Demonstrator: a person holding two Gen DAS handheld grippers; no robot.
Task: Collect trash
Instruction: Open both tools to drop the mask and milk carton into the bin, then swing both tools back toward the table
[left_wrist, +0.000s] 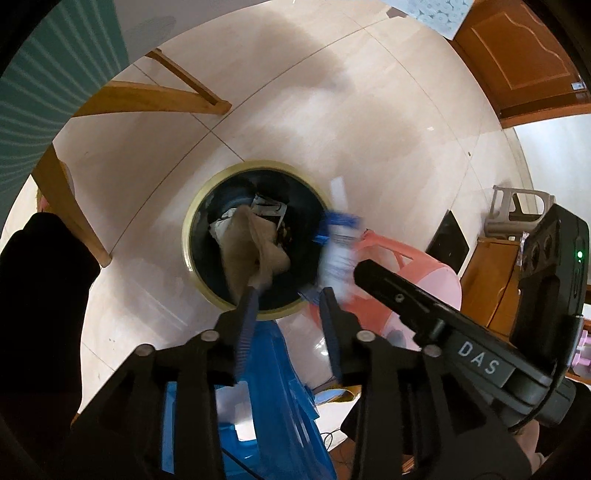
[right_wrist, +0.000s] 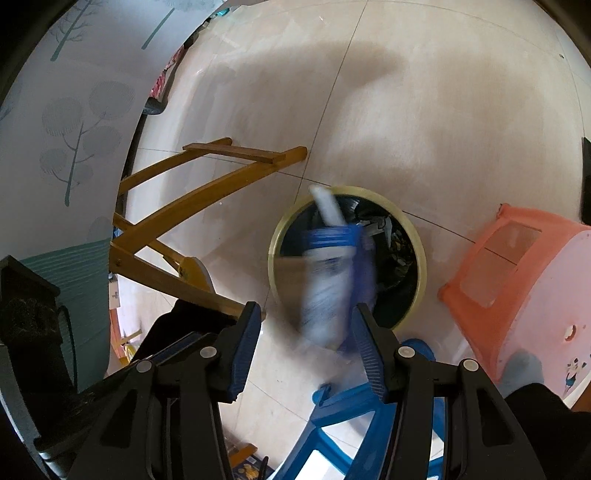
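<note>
A round trash bin (left_wrist: 192, 236) with a pale yellow rim and dark liner stands on the floor and holds several pieces of rubbish. It also shows in the right wrist view (right_wrist: 275, 247). My left gripper (left_wrist: 290, 295) is open above the bin; a crumpled brown paper (left_wrist: 255, 243) hangs blurred at its left fingertip, over the bin's mouth. My right gripper (right_wrist: 304, 317) is open; a blurred white and blue drink cup with a straw (right_wrist: 328, 273) is in the air between its fingertips, over the bin's near rim. The cup also shows in the left wrist view (left_wrist: 338, 251).
A pink plastic stool (right_wrist: 524, 280) stands right of the bin. A blue plastic stool (right_wrist: 354, 410) is below the grippers. Wooden folding legs (right_wrist: 192, 206) spread on the floor at left, under a patterned cloth (right_wrist: 66, 122). A wooden door (left_wrist: 524, 55) is far right.
</note>
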